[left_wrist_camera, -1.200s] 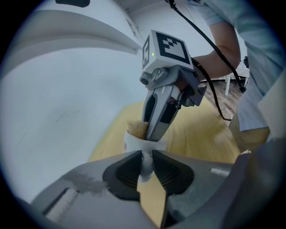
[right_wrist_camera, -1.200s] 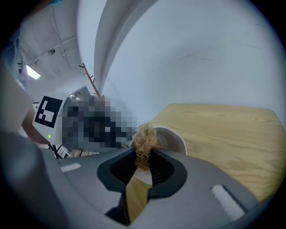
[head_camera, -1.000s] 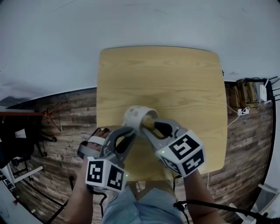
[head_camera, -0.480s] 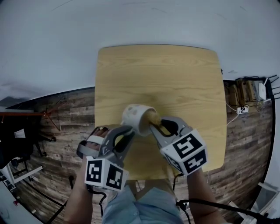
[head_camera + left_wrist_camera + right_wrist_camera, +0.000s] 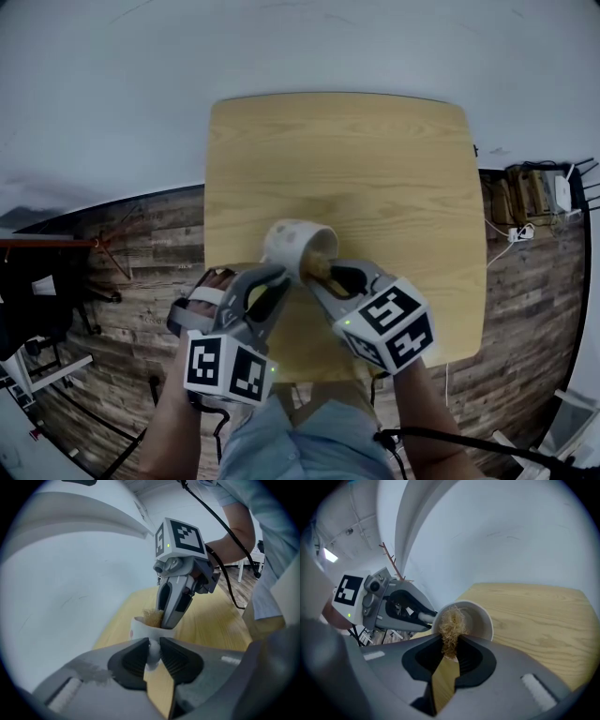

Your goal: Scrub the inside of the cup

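Right tongs (image 5: 451,645) pushed deeper, fibre scrubber (image 5: 451,620) inside white cup (image 5: 483,620)

smooth white ceramic cup (image 5: 292,246), wiry fibrous scrubber (image 5: 452,622), matt wood table (image 5: 375,159) (grain visible)

One wooden table (image 5: 375,169), one white cup (image 5: 289,242) and one tan fibre scrubber (image 5: 451,620) are shown. Two hand-held grippers appear, the left gripper (image 5: 152,651) and the right gripper (image 5: 451,652), each carrying one marker cube (image 5: 228,368), two cubes in all.
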The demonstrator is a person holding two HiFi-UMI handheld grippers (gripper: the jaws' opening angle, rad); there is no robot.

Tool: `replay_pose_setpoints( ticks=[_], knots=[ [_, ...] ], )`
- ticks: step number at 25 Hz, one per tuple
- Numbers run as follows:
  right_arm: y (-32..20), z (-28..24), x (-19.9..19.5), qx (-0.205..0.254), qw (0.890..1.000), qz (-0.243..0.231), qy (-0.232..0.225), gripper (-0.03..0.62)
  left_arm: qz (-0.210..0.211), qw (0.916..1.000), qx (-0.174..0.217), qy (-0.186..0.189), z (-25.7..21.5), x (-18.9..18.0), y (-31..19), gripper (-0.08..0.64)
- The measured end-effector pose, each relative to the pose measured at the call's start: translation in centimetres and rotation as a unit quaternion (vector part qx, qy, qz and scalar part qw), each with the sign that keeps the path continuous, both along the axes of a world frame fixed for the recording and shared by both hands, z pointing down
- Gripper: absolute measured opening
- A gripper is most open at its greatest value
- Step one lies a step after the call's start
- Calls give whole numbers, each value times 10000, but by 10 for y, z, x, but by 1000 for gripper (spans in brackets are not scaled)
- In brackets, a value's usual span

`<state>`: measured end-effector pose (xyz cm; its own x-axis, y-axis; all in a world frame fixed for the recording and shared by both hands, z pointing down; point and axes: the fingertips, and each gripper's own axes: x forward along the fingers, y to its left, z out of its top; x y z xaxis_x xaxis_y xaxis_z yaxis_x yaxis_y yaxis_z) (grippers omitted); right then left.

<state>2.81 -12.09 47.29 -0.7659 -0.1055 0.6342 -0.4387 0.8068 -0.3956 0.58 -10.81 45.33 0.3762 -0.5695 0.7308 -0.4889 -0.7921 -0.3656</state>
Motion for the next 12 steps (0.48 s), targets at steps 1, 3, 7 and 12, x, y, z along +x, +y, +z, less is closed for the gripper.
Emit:
replay_pose_setpoints(
  ticks=[1,3,7,12],
  knots=[
    [-1,-2,-2,-36,10000,15,-74,71,1,10000,-3,17,0,0,1,100],
    [-2,-6,-6,-54,9998,47,-188,69,9,10000,-19,68,1,0,2,100],
    [-6,-18,-11,41,9993,140,-332,71,-66,9998,-41,199,2,-4,2,101],
    [-16,-37,-10,301,9986,253,-367,71,-169,9992,37,354,4,-14,1,101]
  ],
)
